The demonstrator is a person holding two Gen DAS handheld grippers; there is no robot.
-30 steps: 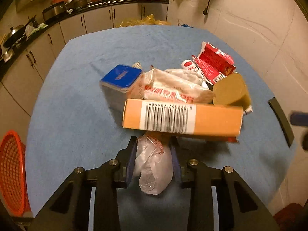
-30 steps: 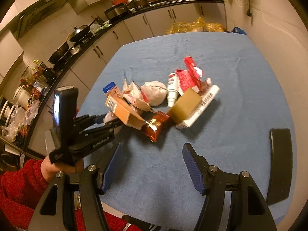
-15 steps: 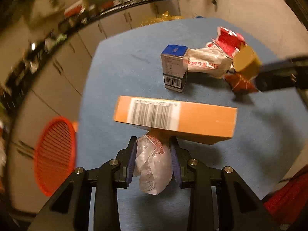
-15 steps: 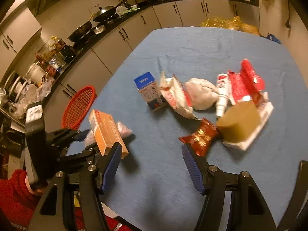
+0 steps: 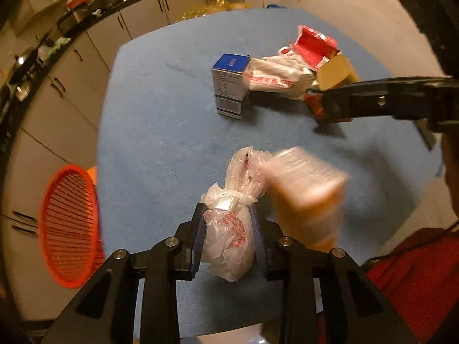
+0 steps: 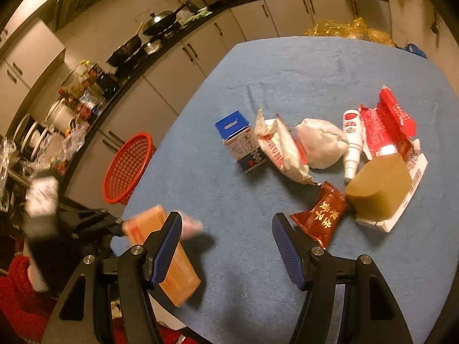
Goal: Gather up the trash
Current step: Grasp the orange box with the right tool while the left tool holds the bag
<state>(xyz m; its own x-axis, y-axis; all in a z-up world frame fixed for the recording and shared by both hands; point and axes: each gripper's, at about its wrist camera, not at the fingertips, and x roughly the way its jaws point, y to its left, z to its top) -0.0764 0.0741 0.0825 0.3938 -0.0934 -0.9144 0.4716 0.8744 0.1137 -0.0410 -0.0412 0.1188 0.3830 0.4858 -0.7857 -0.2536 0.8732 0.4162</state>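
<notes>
My left gripper (image 5: 229,218) is shut on a crumpled clear plastic bag (image 5: 229,229) with red print, above the near edge of the blue table. An orange box (image 5: 308,197), blurred, hangs tilted to the right of the bag; it also shows in the right wrist view (image 6: 169,258) at the table's near left edge. My right gripper (image 6: 226,246) is open and empty, just short of a dark red snack packet (image 6: 324,215). A red mesh basket (image 5: 68,226) stands left of the table, also in the right wrist view (image 6: 129,166).
On the blue table (image 6: 287,86) lie a blue-topped carton (image 6: 241,140), white wrappers (image 6: 284,152), a white bundle (image 6: 321,143), a small white bottle (image 6: 352,143), a red packet (image 6: 384,123) and a tan box (image 6: 378,186). Kitchen counters run behind.
My left gripper has pulled back toward the near left edge with the bag. The orange box has swung from lying across the bag to tilting at its right. The right gripper has moved nearer the red packet.
</notes>
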